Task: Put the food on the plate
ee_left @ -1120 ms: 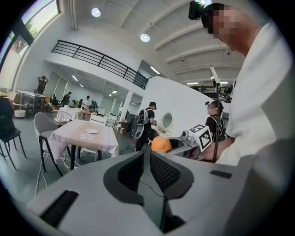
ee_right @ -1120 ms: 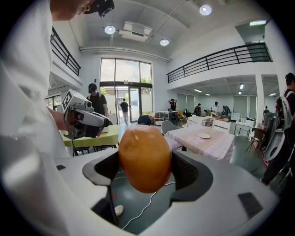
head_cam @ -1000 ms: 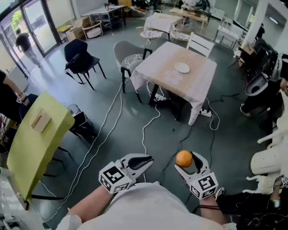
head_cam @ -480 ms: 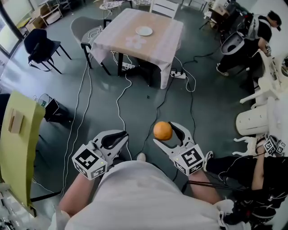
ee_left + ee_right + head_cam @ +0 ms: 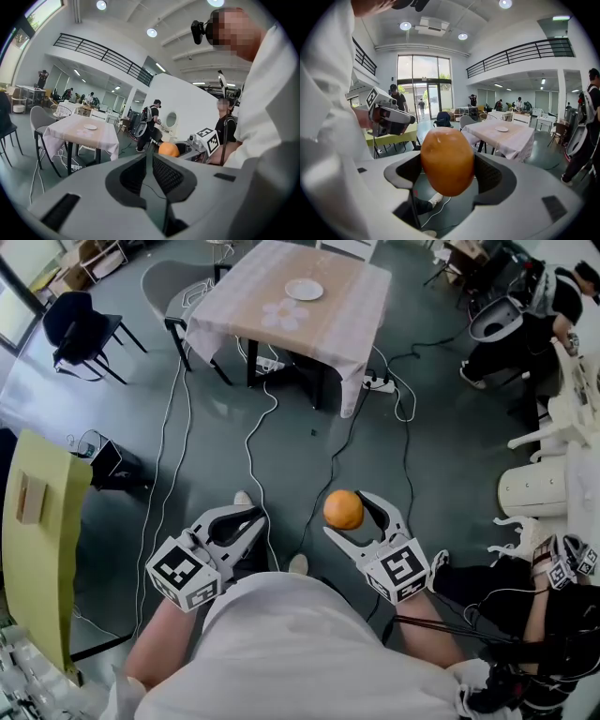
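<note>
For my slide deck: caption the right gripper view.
Right gripper holds an orange between its jaws; the white plate sits on the table beyond.

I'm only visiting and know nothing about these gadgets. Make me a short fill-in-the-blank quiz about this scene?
The right gripper holds a round fruit whose colour is ___.
The left gripper has its fingers together, holding ___.
The white plate lies on a square ___ farther ahead.
Missing words: orange; nothing; table.
</note>
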A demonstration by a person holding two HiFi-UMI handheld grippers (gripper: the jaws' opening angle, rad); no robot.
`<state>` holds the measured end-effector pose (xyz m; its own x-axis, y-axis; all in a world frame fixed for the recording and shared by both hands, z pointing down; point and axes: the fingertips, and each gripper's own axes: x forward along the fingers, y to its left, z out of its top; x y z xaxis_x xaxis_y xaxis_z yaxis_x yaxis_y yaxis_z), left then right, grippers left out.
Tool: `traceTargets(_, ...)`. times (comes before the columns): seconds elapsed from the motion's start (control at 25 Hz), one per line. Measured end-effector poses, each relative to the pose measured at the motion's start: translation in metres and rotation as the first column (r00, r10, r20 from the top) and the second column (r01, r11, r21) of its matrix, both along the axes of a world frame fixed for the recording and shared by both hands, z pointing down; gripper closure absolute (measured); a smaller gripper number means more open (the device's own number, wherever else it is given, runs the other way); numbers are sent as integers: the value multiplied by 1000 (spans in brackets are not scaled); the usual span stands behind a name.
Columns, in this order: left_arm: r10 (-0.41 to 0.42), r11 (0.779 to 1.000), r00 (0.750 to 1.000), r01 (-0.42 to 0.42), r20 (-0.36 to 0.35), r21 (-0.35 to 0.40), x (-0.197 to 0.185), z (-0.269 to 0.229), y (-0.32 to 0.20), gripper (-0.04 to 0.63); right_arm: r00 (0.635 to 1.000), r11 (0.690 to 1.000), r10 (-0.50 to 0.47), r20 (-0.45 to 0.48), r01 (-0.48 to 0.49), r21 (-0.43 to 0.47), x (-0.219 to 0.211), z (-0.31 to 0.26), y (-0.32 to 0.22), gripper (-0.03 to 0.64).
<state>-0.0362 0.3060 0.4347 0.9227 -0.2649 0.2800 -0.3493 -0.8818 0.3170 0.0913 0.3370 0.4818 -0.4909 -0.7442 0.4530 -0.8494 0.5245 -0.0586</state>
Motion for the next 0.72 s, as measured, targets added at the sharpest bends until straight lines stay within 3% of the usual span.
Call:
traceTargets(0.36,144,989,987,-143,-65,23,12,-20,-144,545,993,994,112,-49,-112,-1,-1,-16,-141,256)
traceTargets(0.56,215,975,976,-213,-30,60,-12,-26,-222,545,984,987,162,-70,-162,3,-6,-18,-233,256)
traceTargets(0.72,188,981,982,-187,-19,51,-33,-23,-283,545,979,984,176,-100,-177,4,-2,-15,-297,256)
